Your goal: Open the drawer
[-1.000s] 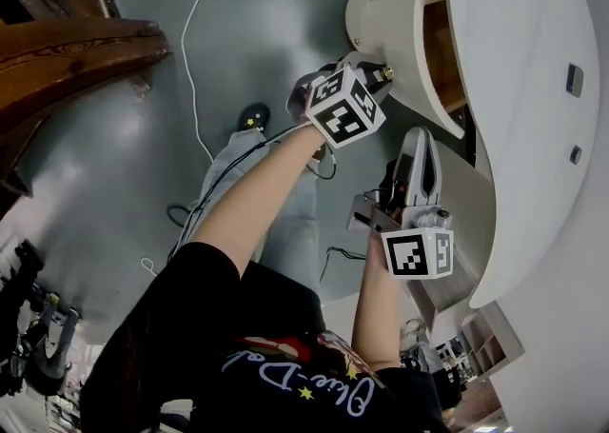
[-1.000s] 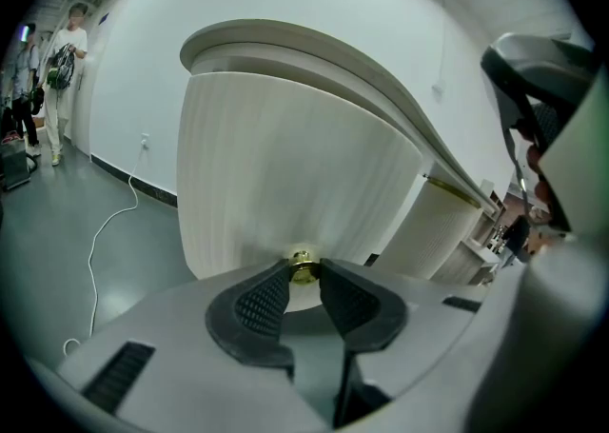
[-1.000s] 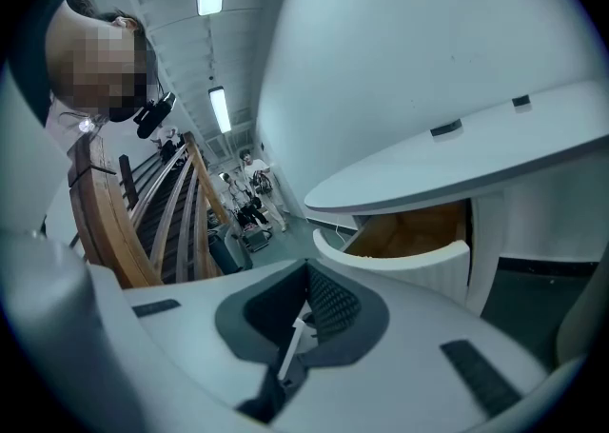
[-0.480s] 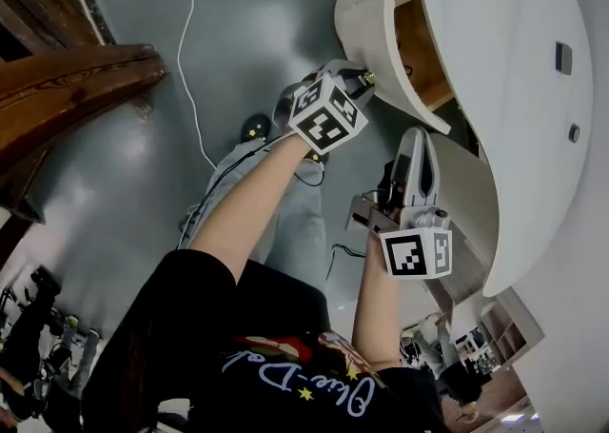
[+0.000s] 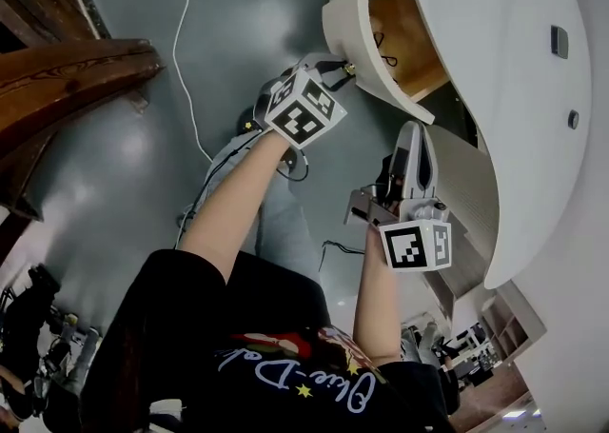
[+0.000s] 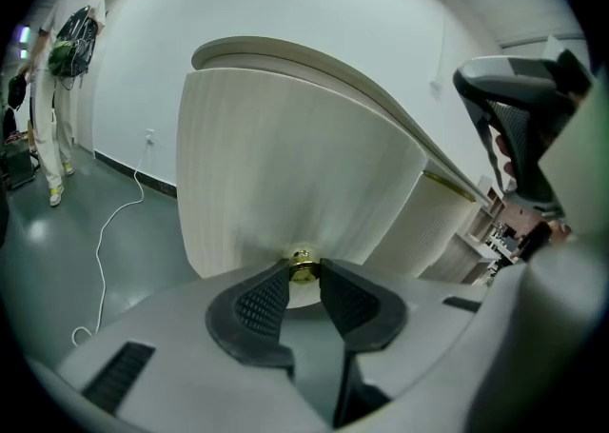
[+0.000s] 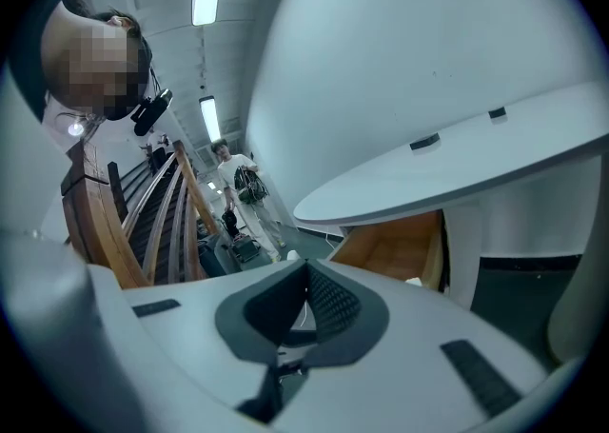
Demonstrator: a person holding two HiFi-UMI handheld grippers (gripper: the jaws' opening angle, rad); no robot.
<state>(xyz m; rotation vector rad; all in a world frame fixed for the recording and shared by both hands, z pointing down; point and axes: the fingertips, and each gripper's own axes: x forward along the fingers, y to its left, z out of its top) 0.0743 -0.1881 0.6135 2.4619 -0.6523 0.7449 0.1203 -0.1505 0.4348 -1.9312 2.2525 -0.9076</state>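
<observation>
A curved white drawer (image 5: pixel 357 27) stands pulled out from under the white tabletop (image 5: pixel 495 60), and its wooden inside (image 5: pixel 404 36) shows. My left gripper (image 5: pixel 341 70) is shut on the drawer's small brass knob (image 5: pixel 351 68). In the left gripper view the two pads clamp the knob (image 6: pixel 303 266) against the ribbed drawer front (image 6: pixel 285 174). My right gripper (image 5: pixel 411 133) hangs lower, beside the ribbed cabinet wall (image 5: pixel 466 198), touching nothing. Its jaws (image 7: pixel 304 274) are shut and hold nothing. The open drawer (image 7: pixel 395 248) lies ahead of them.
A white cable (image 5: pixel 183 50) trails over the grey floor and dark wooden stair rails (image 5: pixel 67 65) stand at the left. The wearer's leg (image 5: pixel 271 222) is under the arms. A person (image 6: pixel 65 79) walks in the background near the wall; a person (image 7: pixel 243 191) also shows by the stairs.
The drawer has slid further out, showing more of its wooden inside. My left gripper moved leftward with the knob in its grip. The right gripper has hardly shifted.
</observation>
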